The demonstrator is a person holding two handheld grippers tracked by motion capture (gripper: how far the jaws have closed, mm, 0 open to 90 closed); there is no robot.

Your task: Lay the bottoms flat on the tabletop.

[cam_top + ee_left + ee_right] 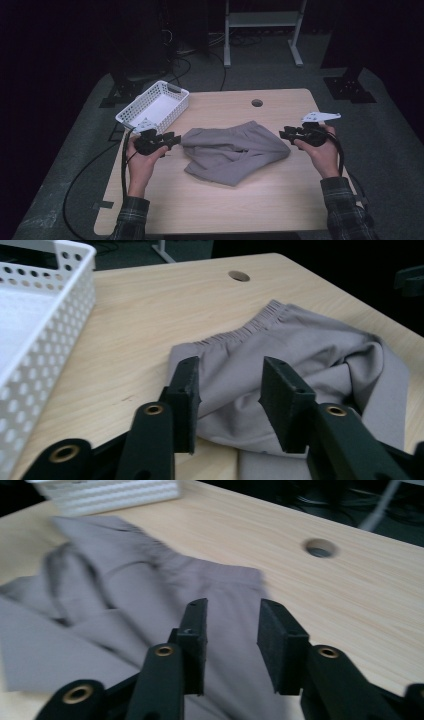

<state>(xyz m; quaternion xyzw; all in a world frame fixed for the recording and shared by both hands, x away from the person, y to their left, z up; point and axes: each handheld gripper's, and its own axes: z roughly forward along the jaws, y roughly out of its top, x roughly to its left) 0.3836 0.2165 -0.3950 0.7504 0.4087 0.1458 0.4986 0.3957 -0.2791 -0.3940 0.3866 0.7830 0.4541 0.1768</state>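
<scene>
Wooden table (280, 200): grey garment (232, 152) between both parted fingers (186, 390).

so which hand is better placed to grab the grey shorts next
Left, probably. The left gripper has open jaws right over the elastic-waist corner of the shorts. The right gripper is also open at the opposite edge.

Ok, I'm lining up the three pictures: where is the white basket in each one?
High view: basket at the table's upper left corner, left of the grey cloth.
Left gripper view: basket along the left edge.
Right gripper view: basket at the top left, blurred.
Shared landmark: the round hole in the tabletop.
</scene>
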